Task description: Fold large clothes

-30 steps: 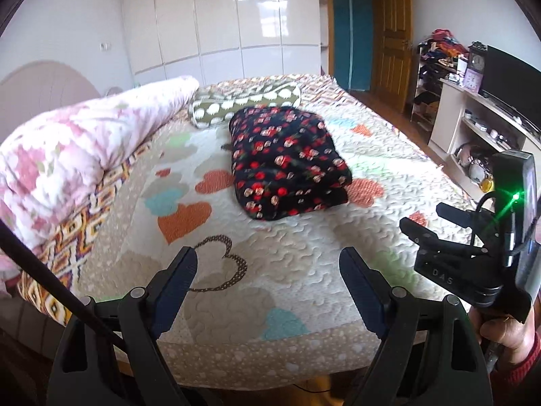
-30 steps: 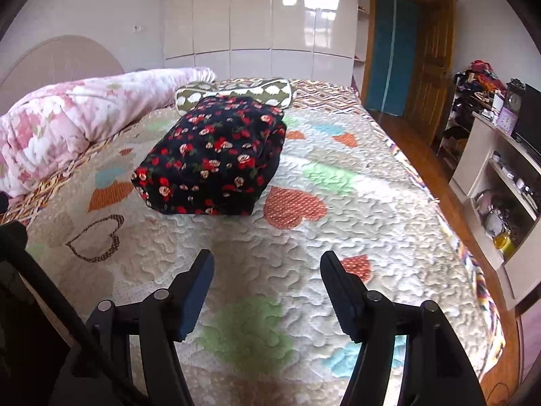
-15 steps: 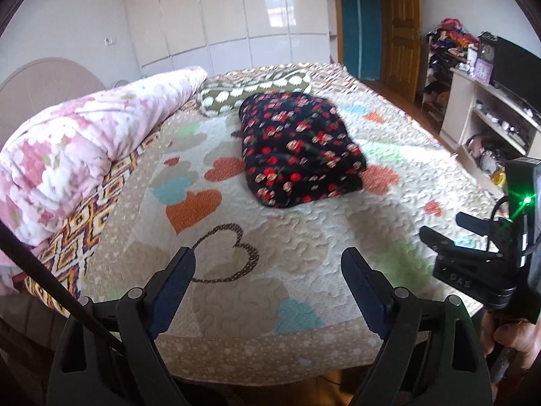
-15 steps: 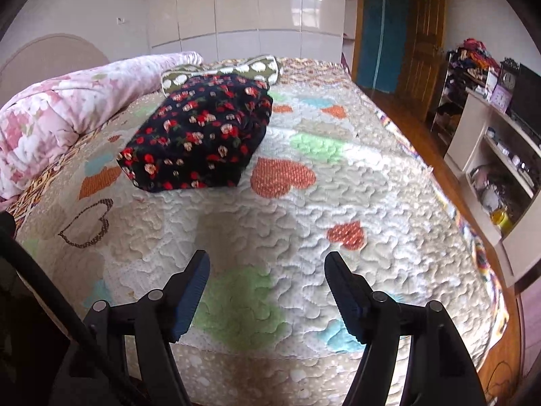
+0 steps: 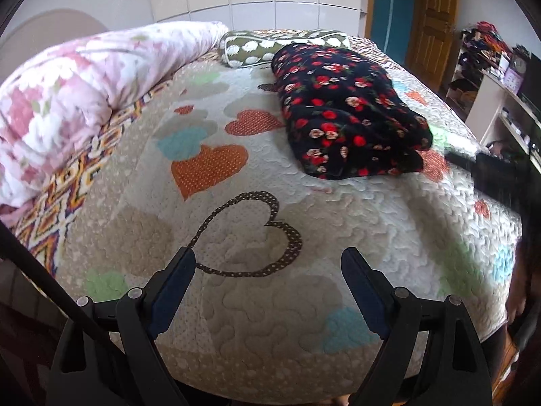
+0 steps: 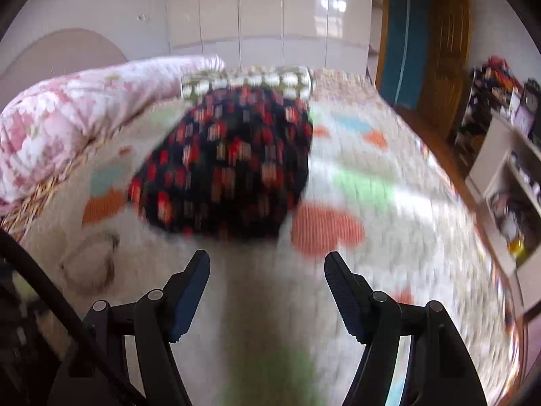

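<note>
A folded black garment with red flowers (image 5: 348,111) lies on the bed's heart-patterned quilt (image 5: 257,304), its far end just in front of the green dotted pillow (image 5: 270,47) and to the right of the pink floral duvet (image 5: 84,91). The left tool (image 5: 268,267) and right tool (image 6: 267,270) both hang over the quilt on the near side of the garment, jaws apart with nothing between them. The right wrist view is blurred.

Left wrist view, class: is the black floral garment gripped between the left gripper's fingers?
No. The black floral garment lies folded on the bedspread, well beyond the open, empty left gripper.
</note>
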`<state>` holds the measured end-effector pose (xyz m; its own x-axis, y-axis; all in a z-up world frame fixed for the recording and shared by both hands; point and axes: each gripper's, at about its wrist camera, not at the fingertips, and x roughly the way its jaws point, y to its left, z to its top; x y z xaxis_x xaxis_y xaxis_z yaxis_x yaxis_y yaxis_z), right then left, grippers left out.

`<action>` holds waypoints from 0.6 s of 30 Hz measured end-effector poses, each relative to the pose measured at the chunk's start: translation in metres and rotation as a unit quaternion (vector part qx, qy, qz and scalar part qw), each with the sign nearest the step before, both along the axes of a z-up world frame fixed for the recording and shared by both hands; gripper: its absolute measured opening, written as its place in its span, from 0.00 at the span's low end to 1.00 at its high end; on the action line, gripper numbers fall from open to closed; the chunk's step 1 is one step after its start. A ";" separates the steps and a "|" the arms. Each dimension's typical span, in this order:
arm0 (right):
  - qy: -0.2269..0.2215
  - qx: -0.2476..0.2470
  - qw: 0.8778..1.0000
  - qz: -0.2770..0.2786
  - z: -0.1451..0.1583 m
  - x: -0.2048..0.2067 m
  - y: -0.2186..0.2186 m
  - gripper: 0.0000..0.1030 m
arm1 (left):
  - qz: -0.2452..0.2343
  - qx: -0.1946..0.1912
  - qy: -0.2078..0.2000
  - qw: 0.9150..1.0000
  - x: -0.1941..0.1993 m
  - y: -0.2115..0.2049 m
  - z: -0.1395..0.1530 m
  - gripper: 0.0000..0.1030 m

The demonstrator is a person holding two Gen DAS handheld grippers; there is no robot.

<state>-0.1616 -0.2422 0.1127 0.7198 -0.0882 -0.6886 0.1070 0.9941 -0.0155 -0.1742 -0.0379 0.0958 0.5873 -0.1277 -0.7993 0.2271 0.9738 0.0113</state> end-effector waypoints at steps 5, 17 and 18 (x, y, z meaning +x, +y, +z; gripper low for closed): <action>-0.025 0.025 0.999 0.009 0.013 0.072 -0.011 0.38 | 0.013 -0.005 0.001 1.000 0.018 0.010 -0.005 0.84; -0.005 0.124 0.992 -0.002 -0.010 0.135 -0.052 0.36 | 0.005 -0.019 -0.013 1.000 0.040 0.019 -0.015 0.84; -0.016 0.125 0.992 -0.001 -0.001 0.143 -0.055 0.36 | 0.006 -0.022 -0.013 1.000 0.042 0.018 -0.016 0.84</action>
<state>-0.0185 -0.2968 0.1122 0.7412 0.0813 -0.6663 0.1056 0.9662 0.2353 -0.1323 -0.0198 0.0800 0.6092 -0.1544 -0.7779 0.2149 0.9763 -0.0255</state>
